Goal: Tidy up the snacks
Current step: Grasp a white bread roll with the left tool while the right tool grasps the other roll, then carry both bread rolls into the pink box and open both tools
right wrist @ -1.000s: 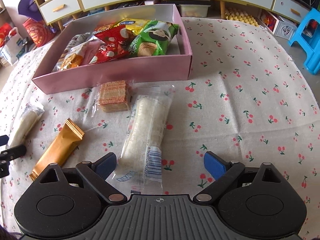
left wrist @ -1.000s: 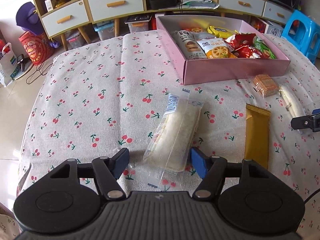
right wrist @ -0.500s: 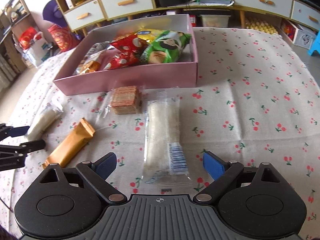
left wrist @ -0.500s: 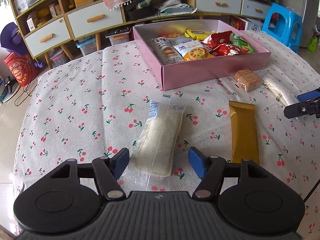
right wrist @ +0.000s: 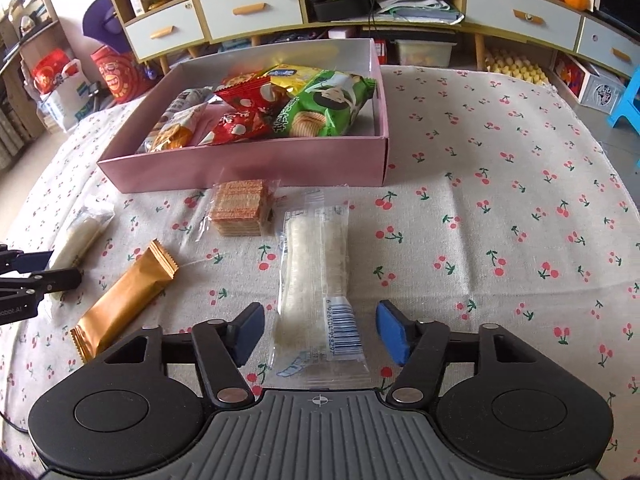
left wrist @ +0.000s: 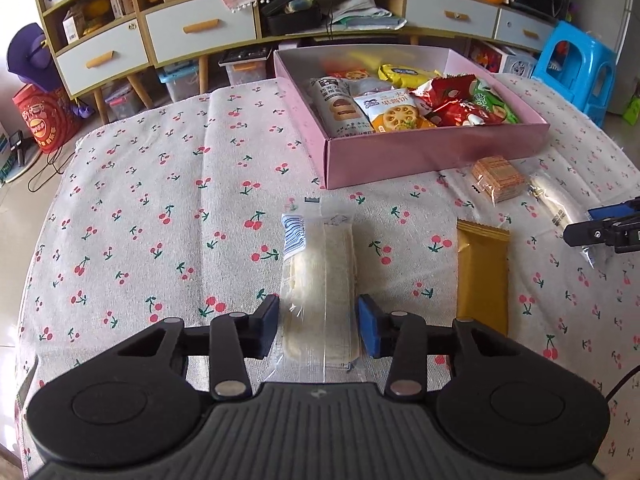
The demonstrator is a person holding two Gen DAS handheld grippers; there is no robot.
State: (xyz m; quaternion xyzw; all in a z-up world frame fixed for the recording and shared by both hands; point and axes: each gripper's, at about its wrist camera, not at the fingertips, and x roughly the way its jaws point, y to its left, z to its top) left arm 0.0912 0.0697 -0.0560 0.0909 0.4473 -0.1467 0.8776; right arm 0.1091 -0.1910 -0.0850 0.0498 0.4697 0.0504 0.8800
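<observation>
The left tongs point(left wrist: 318, 326) have just been closing, and their blue pads now press both sides of a clear-wrapped white roll point(left wrist: 318, 276) that lies lengthwise on the tabletop point(left wrist: 140, 220), its printed end pointing away toward the box. The right tongs point(right wrist: 318, 334) have also just been closing around a second clear-wrapped roll point(right wrist: 316, 276), barcode end nearest the camera; a gap shows on each side between pads and wrapper, so they stand narrowly spread and are not pinching it.

Just right of the left tongs' roll lies a gold bar point(left wrist: 482, 272), and beyond that a wafer pack point(left wrist: 498, 178) in clear wrap. In the right view the wafer pack sits just beside the far end of the second roll, close to the wall of the pink box point(right wrist: 248, 166).

The box rests on the cherry-print cloth and holds several snack bags, among them a green bag point(right wrist: 324, 110) and red bags point(right wrist: 240, 112).
</observation>
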